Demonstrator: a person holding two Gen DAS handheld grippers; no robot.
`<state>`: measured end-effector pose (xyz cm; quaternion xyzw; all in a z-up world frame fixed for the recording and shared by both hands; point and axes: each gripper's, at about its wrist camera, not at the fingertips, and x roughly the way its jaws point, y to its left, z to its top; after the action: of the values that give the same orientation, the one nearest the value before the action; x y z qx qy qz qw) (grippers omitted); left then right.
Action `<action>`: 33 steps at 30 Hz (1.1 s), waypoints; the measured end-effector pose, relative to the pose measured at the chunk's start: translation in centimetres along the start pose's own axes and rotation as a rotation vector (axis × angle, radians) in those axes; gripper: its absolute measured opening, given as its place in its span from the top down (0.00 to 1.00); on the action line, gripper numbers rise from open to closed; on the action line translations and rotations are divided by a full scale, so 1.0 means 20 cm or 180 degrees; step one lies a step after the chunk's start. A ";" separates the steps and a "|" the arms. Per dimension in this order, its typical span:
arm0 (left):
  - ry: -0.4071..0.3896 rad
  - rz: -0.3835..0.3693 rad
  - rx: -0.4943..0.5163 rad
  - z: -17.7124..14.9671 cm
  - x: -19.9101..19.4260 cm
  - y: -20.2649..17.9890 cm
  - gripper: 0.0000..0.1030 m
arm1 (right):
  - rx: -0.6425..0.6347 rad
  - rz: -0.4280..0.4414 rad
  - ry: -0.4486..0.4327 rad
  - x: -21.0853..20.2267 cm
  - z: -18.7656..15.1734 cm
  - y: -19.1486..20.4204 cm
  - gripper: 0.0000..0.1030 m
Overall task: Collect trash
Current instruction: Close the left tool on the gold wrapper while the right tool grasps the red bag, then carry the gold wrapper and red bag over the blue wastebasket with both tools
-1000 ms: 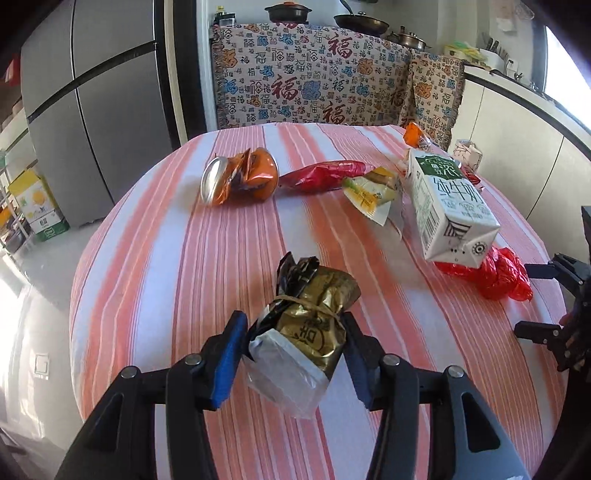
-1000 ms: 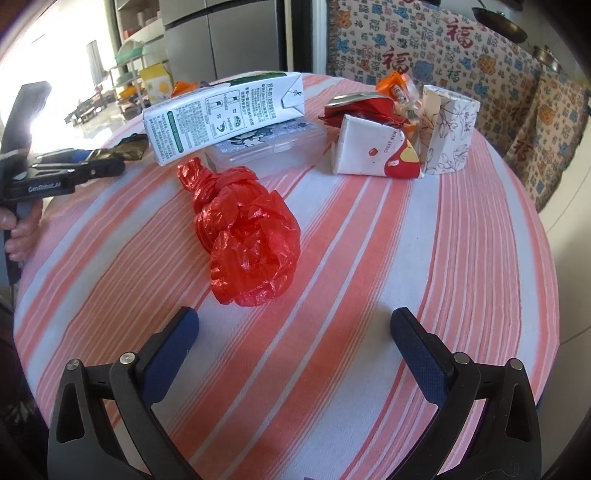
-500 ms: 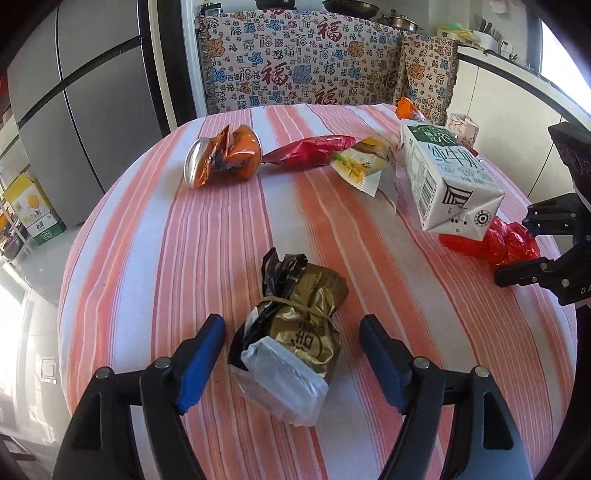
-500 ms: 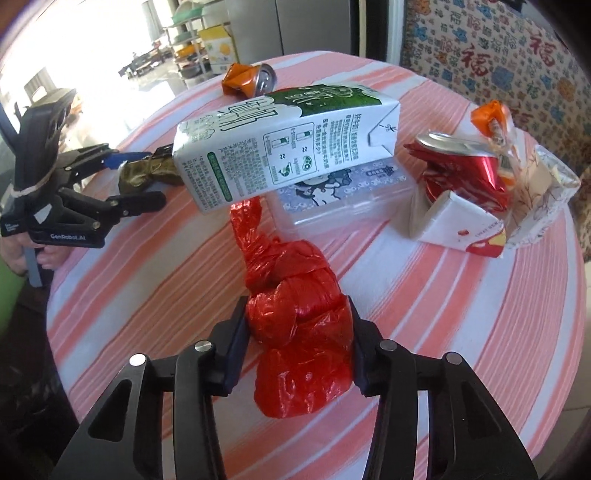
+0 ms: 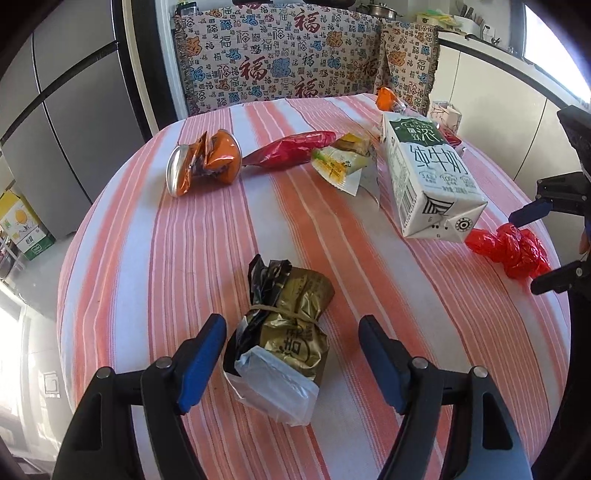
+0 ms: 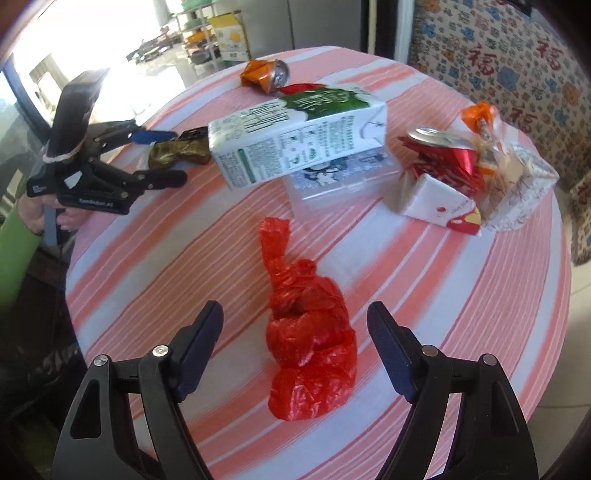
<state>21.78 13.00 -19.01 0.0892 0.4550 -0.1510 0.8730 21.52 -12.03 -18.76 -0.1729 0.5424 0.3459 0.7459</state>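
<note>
Right wrist: crumpled red plastic bag (image 6: 310, 339) lies lengthwise between parted right gripper (image 6: 295, 343) fingers, ungripped; left gripper (image 5: 288, 358) likewise open around gold foil packet (image 5: 284, 332).

- You're in a home kitchen-dining area: a grey refrigerator (image 5: 62, 122) stands behind the round table (image 5: 155, 236) with its striped cloth.
- Pots (image 5: 376, 8) sit above a patterned cloth (image 5: 280, 62), beside a white counter (image 5: 487, 85).

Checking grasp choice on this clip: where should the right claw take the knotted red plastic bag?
Across the bulging body of the red plastic bag, below the knot, coming along the table from the near edge. The right claw already straddles that widest part; the twisted tail points away and would slip.
</note>
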 end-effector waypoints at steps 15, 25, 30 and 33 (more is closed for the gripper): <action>-0.0329 -0.0052 -0.0458 -0.07 -0.28 -0.10 0.63 | 0.0741 -0.0020 -0.0425 -0.15 -0.18 -0.14 0.57; -0.0665 -0.0427 -0.0220 0.20 -0.46 -0.55 0.63 | 0.1481 -0.0204 -0.0961 -0.48 -0.49 -0.42 0.57; -0.0697 -0.0793 0.0024 0.43 -0.37 -0.92 0.63 | 0.2019 -0.0560 -0.1164 -0.63 -0.70 -0.70 0.57; -0.0633 -0.1034 0.0152 0.56 -0.27 -1.18 0.63 | 0.2273 -0.0843 -0.1174 -0.68 -0.85 -0.86 0.57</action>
<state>19.33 -11.50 -8.57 0.0199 0.3712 -0.3088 0.8755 19.59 -39.30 -14.04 0.0931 0.4586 0.0626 0.8815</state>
